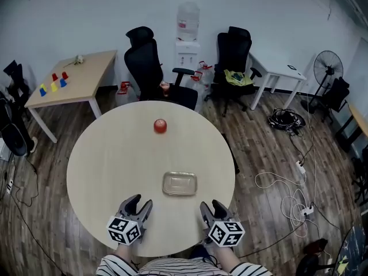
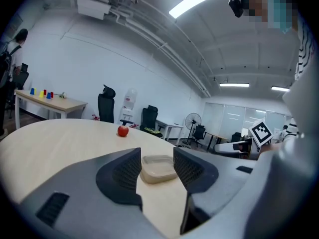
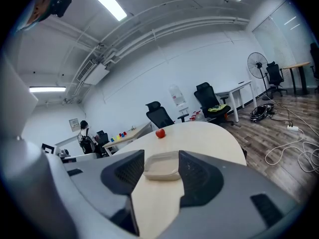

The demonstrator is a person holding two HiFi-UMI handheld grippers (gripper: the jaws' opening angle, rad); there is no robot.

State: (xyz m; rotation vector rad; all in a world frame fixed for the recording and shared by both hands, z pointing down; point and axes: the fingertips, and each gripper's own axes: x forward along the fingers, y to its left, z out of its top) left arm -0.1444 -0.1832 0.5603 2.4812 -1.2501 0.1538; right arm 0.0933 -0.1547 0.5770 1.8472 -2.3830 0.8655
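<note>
Clear plastic tray (image 1: 179,184) on the round table (image 1: 103,160), red fruit (image 1: 160,126) well behind it. Left gripper (image 1: 141,202) and right gripper (image 1: 211,206) hover near it, both with jaws apart, empty.

Red apple (image 1: 160,126); translucent beige tray (image 1: 179,184); pale wood table (image 1: 109,154).

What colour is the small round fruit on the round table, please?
The round fruit is red, apple- or tomato-like; it shows best in the head view.
</note>
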